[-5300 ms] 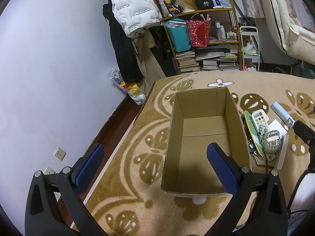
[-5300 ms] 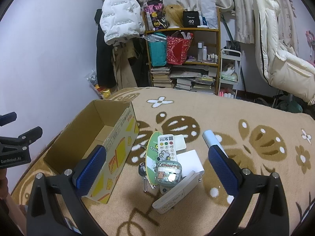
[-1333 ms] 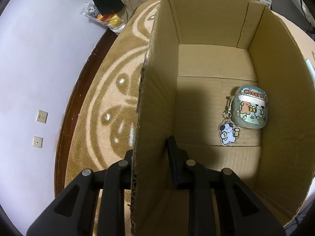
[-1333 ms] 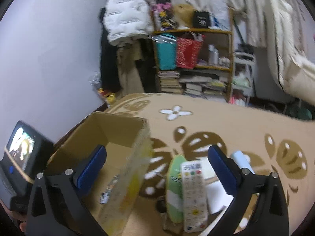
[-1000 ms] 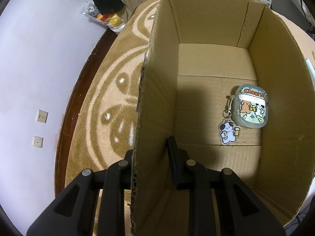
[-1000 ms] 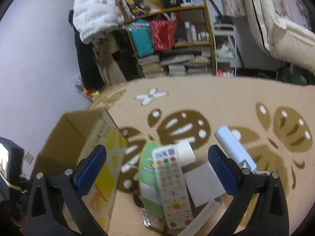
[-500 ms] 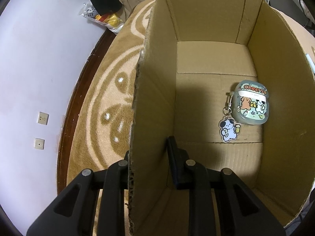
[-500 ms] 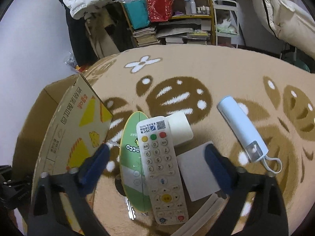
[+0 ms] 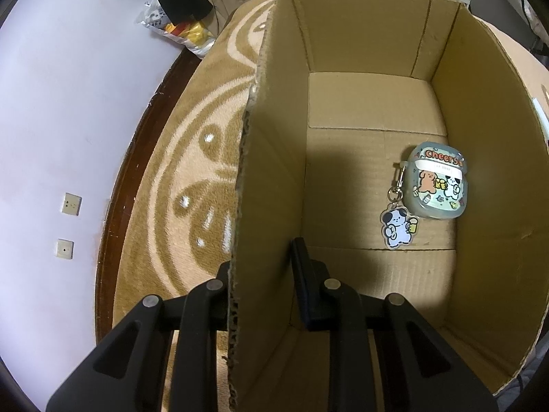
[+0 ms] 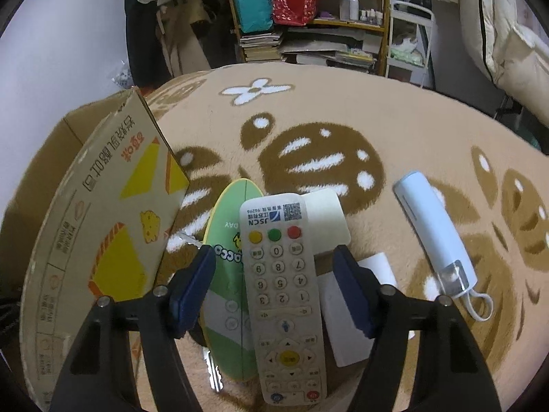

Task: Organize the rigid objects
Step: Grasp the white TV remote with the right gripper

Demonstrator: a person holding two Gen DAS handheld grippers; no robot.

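Note:
My left gripper (image 9: 264, 274) is shut on the left wall of the cardboard box (image 9: 271, 158), one finger inside and one outside. A cartoon earbuds case (image 9: 435, 182) with a dog keychain (image 9: 398, 228) lies on the box floor. My right gripper (image 10: 274, 288) is open, its blue pads (image 10: 195, 285) on either side of a white remote control (image 10: 281, 281), which lies on a green oval card (image 10: 226, 274). The pads do not touch the remote. The box (image 10: 85, 226) also shows at the left of the right wrist view.
A light blue power bank (image 10: 435, 237) with a cord lies on the rug to the right. White flat items (image 10: 346, 319) and a key (image 10: 212, 374) lie by the remote. A cluttered shelf (image 10: 308, 10) stands at the back. A wall and dark floor strip (image 9: 113, 213) run left of the box.
My right gripper has dropped down over the remote and narrowed its opening around it. My left gripper keeps its hold on the box wall; the box has shifted slightly.

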